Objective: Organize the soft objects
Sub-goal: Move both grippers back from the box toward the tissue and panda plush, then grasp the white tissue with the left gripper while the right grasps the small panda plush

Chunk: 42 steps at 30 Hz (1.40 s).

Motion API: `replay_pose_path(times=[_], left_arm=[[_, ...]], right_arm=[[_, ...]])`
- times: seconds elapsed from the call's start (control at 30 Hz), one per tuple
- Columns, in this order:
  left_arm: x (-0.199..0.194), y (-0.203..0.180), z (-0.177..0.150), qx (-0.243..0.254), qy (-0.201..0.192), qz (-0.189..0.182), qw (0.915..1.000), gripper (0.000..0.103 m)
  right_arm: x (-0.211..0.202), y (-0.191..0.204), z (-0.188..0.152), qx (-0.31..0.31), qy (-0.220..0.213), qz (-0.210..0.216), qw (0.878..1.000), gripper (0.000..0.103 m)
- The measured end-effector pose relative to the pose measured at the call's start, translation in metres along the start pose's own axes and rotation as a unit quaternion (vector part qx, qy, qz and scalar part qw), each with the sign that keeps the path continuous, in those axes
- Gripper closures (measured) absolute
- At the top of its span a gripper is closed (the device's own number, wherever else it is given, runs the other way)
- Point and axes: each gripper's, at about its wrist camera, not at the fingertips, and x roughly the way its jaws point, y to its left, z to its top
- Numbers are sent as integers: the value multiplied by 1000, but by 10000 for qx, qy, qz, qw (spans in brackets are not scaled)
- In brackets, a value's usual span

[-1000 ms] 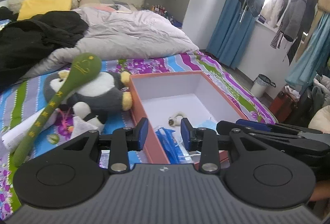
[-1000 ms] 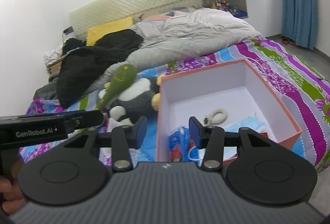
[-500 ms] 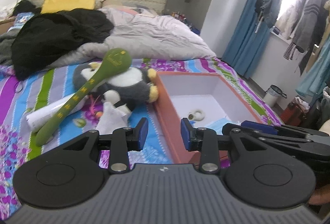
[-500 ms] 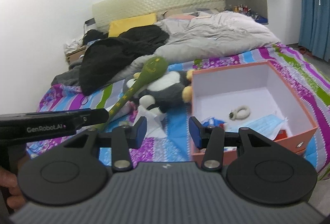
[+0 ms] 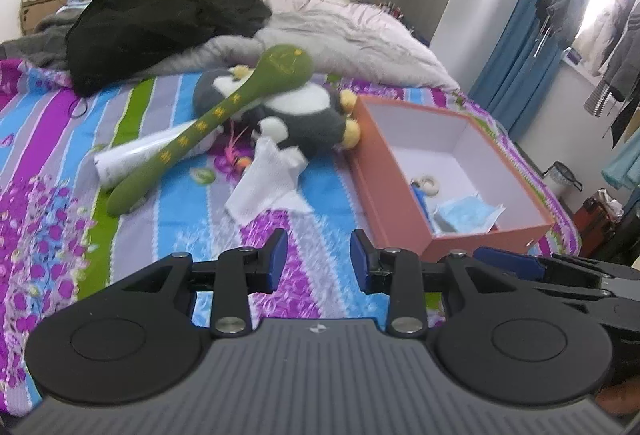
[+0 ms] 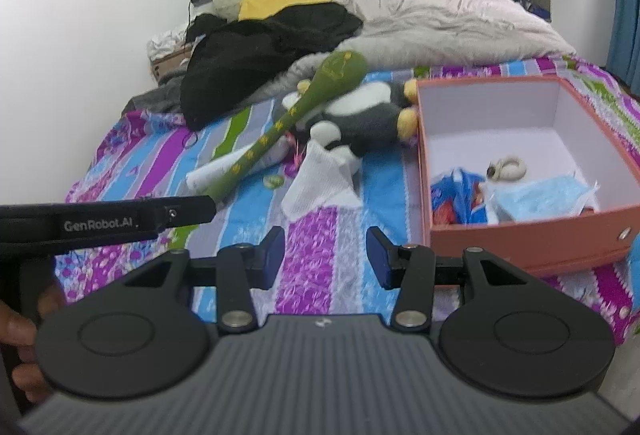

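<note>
A grey and white plush penguin [image 5: 300, 115] [image 6: 360, 115] lies on the striped bedsheet beside an orange box [image 5: 384, 171] [image 6: 520, 243]. Across the penguin rests a long green plush snake [image 5: 216, 119] [image 6: 296, 111]. A white cloth [image 5: 264, 183] [image 6: 320, 179] lies crumpled in front of them. The box holds a blue face mask [image 5: 468, 211] [image 6: 540, 195], a blue packet [image 6: 456, 195] and a small ring [image 6: 508, 167]. My left gripper [image 5: 318, 259] and right gripper [image 6: 325, 255] both hover open and empty over the sheet, short of the cloth.
A rolled white paper [image 5: 132, 155] lies under the snake. Black clothing [image 5: 160, 19] and a grey duvet [image 5: 352, 39] are heaped toward the headboard. A bin [image 5: 564, 175] and hanging clothes [image 5: 616, 47] stand right of the bed.
Both grippers have drawn back and left from over the box; the box now sits to the right and the cloth and toys lie ahead. The jaws have kept their width.
</note>
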Motion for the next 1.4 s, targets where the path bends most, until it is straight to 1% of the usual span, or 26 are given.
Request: replay_pose_path(times=[0.1, 0.23, 0.27, 0.3, 0.33, 0.5, 0.53, 0.57, 0.6, 0.63, 0.7, 0.8, 0.9, 0.93, 1.03, 1.1, 1.17, 1.23, 1.33, 1.4], left_arm=[[7, 8, -8, -72, 135, 64, 9999, 63], [19, 16, -12, -164, 264, 139, 9994, 63], [23, 18, -12, -186, 292, 158, 9993, 62], [27, 20, -11, -196, 314, 168, 9992, 58], [31, 23, -10, -200, 334, 179, 9991, 57], [61, 36, 3, -160, 436, 249, 9986, 55], [69, 39, 7, -166, 443, 246, 9986, 52], [78, 43, 12, -176, 446, 257, 9985, 44], [87, 47, 16, -180, 428, 268, 9986, 38], [98, 52, 20, -174, 398, 264, 9987, 38], [121, 61, 28, -162, 388, 221, 9989, 38], [165, 75, 42, -156, 404, 141, 9990, 38], [213, 90, 54, -214, 509, 42, 9985, 38], [227, 94, 57, -233, 581, -37, 9980, 38], [265, 104, 60, -195, 926, -185, 9953, 39], [280, 109, 60, -208, 1066, -209, 9939, 39], [289, 114, 61, -273, 1140, -194, 9929, 42], [296, 117, 62, -361, 1210, -184, 9918, 44], [298, 122, 61, -497, 1119, -337, 9919, 47], [299, 124, 59, -543, 1004, -442, 9925, 55]], right_arm=[[6, 2, -7, 27, 105, 23, 9999, 55], [18, 1, -6, 107, 173, 11, 9998, 55], [22, 1, -4, 117, 183, 8, 9998, 55], [27, 1, -1, 123, 199, 10, 9997, 55], [31, 0, 2, 138, 217, 15, 9997, 55], [64, -1, 25, 178, 249, 17, 9995, 55], [73, -1, 31, 189, 255, 21, 9995, 55], [83, -2, 38, 196, 254, 26, 9995, 55], [93, -2, 44, 195, 254, 20, 9995, 55], [106, -3, 50, 196, 266, -4, 9995, 55], [133, -6, 63, 225, 334, -109, 9991, 55], [177, -17, 81, 348, 429, -209, 9983, 55], [222, -24, 95, 296, 563, -468, 9969, 55], [234, -25, 98, 305, 642, -533, 9960, 55], [266, -35, 106, 646, 799, -490, 9935, 55], [282, -39, 110, 801, 879, -581, 9912, 55], [294, -44, 115, 988, 912, -517, 9896, 55], [303, -45, 118, 984, 942, -538, 9892, 55], [313, -48, 117, 1043, 982, -573, 9880, 55], [315, -48, 115, 1039, 924, -496, 9891, 57]])
